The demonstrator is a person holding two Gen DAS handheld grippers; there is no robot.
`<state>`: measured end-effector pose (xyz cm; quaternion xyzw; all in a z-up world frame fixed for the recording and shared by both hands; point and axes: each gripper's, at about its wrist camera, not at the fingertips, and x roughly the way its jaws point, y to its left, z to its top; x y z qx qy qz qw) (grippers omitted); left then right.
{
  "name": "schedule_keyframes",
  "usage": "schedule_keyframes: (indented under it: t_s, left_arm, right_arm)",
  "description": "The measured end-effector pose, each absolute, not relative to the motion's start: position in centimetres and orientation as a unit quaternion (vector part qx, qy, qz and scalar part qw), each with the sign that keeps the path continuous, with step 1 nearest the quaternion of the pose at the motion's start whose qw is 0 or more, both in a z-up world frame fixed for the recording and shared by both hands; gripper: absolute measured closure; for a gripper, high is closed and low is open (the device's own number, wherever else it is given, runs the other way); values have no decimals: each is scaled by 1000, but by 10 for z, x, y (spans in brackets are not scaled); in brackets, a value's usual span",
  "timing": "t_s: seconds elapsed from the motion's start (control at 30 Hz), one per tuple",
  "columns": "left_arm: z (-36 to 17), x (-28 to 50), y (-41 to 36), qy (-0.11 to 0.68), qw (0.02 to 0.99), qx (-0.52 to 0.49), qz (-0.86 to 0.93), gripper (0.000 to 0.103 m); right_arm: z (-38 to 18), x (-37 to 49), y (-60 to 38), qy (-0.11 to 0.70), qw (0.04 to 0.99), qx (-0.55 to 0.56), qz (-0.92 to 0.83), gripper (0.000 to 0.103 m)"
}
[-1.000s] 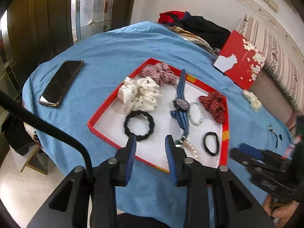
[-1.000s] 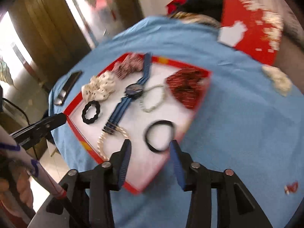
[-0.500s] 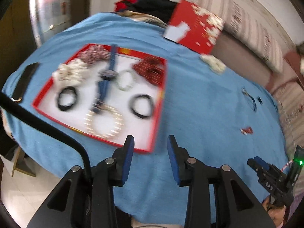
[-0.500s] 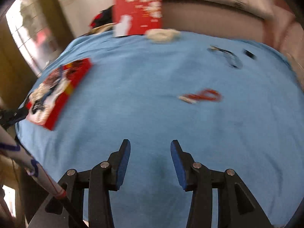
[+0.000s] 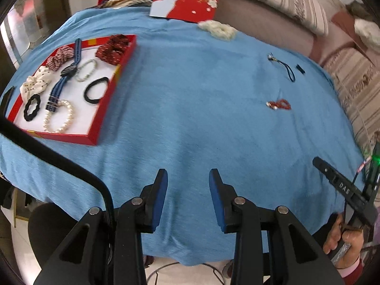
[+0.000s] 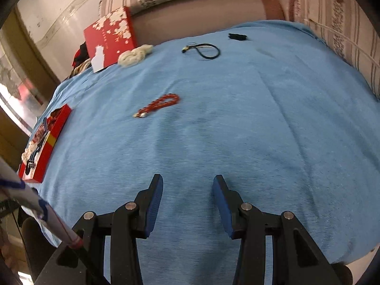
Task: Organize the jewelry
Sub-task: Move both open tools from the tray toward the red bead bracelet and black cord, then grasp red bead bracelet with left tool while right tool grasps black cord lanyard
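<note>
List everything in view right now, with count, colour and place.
tray: 1, red rim, white floor, cloth's left
scrunchies in tray: 3; dark red, red-white, white dotted
hair ties in tray: 2, black
watch: 1, blue strap, tray middle
bead bracelet: 1, pale, beside watch
pearl loop: 1, white, tray's near end
red bracelet: 1, loose on cloth
cord loop: 1, dark, far side
small black item: 1, beyond cord
cream scrunchie: 1, by lid
lid: 1, red, white flowers, far edge
cloth: 1, blue
left gripper: open, empty
right gripper: open, empty
hand: 1, lower right, left view
</note>
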<state>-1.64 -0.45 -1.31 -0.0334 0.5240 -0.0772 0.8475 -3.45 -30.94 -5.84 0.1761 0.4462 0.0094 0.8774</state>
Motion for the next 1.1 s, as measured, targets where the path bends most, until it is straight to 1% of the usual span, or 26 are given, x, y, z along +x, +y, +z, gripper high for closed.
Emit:
schedule_keyframes:
  t_s: [0.37,0.53,0.73,0.87,0.93,1.03,1.1]
  left_arm:
    - [-24,-25,-44,531,842,4,-94,68]
    - [-25,-13,-67,531,839,29,-116,68]
    - [-26,35,-111,519,838,62,-158,68]
    - [-30,79,-148,521,827,66,-198,69]
    - [-33,98,-166,525,820,62,-219,70]
    - [-40,125,-192,534,807,62,-244,75]
    - [-47,142,-206,543,799,57,-254,75]
  right_arm:
    - [-65,-35,-340,432,879,201,-1,55]
    - [-66,-31,-348,421,886,192,-14,55]
    - [-67,-28,-358,408,890,200,-22,55]
    - [-69,-28,-357,404,897,180,-21,55]
    - [-70,-27,-354,402,900,168,-22,55]
    - [-71,-26,-350,400,904,150,-23,53]
    - [-72,-25,-348,398,906,140,-24,50]
